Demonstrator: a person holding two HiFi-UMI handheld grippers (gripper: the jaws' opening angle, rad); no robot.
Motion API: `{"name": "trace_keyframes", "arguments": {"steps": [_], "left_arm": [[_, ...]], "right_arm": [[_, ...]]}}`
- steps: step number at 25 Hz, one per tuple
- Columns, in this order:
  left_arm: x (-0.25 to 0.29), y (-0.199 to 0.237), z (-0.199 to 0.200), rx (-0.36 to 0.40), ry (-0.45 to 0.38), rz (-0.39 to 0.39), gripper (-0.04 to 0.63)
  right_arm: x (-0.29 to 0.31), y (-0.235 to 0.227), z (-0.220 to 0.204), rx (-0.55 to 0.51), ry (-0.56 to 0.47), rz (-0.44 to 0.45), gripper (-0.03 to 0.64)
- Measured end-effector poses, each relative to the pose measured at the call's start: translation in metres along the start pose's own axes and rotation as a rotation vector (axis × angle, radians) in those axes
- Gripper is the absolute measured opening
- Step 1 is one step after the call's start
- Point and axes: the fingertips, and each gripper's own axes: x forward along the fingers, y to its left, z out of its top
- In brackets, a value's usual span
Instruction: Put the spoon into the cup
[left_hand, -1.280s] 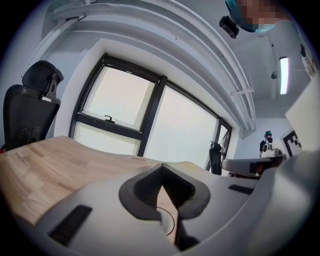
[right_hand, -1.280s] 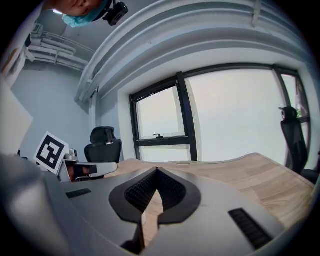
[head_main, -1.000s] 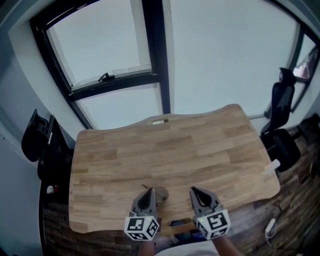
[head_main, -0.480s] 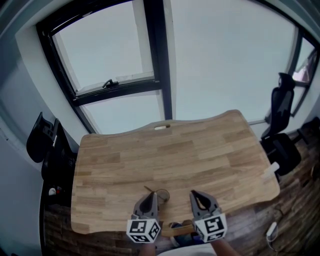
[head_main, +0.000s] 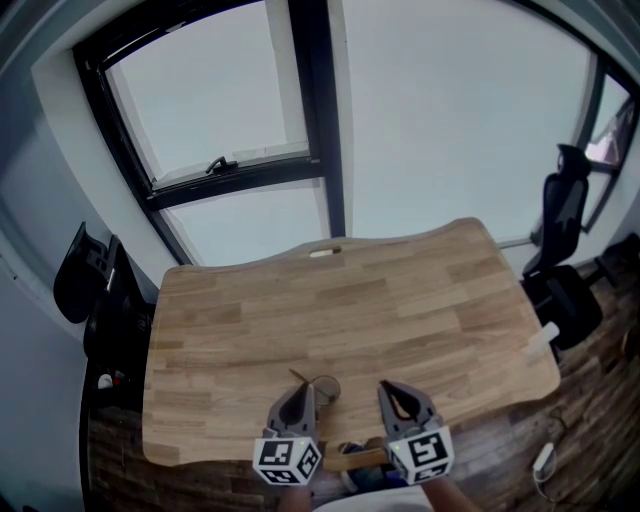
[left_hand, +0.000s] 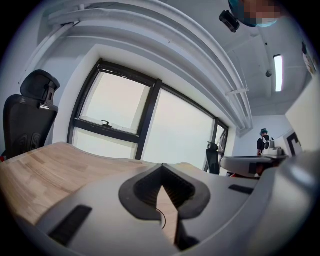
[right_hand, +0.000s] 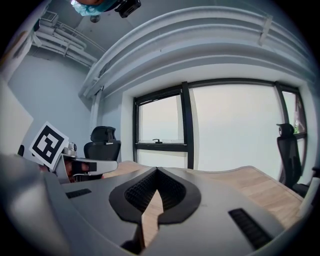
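With my left claw (head_main: 300, 392) and right claw (head_main: 392, 392) clenched and empty at the worktop's (head_main: 400, 300) near edge, the cup (head_main: 322, 388) sits just ahead, the spoon (head_main: 298, 378) seemingly leaning from it; nudging that rim looks unwise.

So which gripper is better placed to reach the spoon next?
Left, probably. The cup and the spoon sit right by the tip of the left gripper; the right gripper is farther off to the side. Both grippers are shut and empty.
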Motion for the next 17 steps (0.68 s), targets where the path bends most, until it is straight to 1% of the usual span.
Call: {"name": "trace_keyframes", "arguments": {"steps": [4, 8, 12, 17], "left_arm": [[0.0002, 0.0001, -0.0008, -0.031, -0.009, -0.010, 0.000], [0.0008, 0.0005, 0.0002, -0.040, -0.017, -0.012, 0.000], [0.0018, 0.0007, -0.0011, -0.052, -0.017, -0.017, 0.000], [0.0035, 0.0007, -0.0039, -0.056, -0.015, -0.023, 0.000]], "right_arm": [[0.0000, 0.0015, -0.0010, 0.008, -0.004, 0.012, -0.003], [0.0005, 0.0015, -0.0002, 0.002, -0.004, 0.013, -0.003], [-0.0003, -0.0004, -0.0079, 0.007, 0.019, 0.010, -0.003], [0.0016, -0.0006, 0.0012, 0.017, -0.019, 0.012, -0.003]]}}
